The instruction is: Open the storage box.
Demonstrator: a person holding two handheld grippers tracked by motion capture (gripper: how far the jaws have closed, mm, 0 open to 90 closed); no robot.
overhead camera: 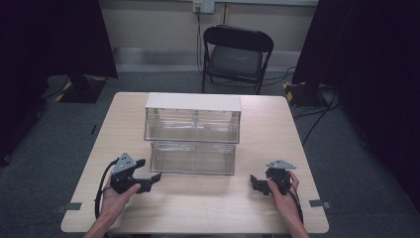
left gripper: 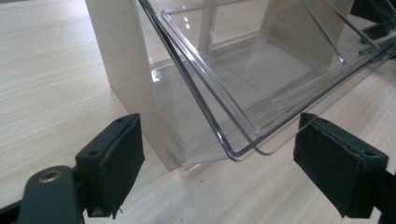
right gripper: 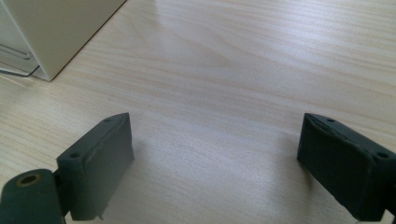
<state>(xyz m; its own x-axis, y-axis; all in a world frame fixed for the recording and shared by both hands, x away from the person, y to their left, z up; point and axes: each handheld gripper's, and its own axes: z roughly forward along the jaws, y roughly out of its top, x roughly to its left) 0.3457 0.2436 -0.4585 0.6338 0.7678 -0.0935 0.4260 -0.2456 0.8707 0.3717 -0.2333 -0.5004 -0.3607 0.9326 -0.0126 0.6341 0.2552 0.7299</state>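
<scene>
While I watch from the high view, the white-topped organiser with clear plastic tilt-out bins (overhead camera: 192,119) sits at frame centre on the pale wooden table (overhead camera: 208,198); its lower clear bin (overhead camera: 192,157) is tipped forward. The left gripper (overhead camera: 148,171) at lower left and right gripper (overhead camera: 253,183) at lower right both rest with jaws wide, holding nothing.

Left gripper view: the bin's rim (left gripper: 243,149) lies between the pads, centre frame. I judge a square, gentle approach best; clear plastic hides edges.

Right gripper view: the organiser's corner (right gripper: 51,42) is cut off upper left.
</scene>
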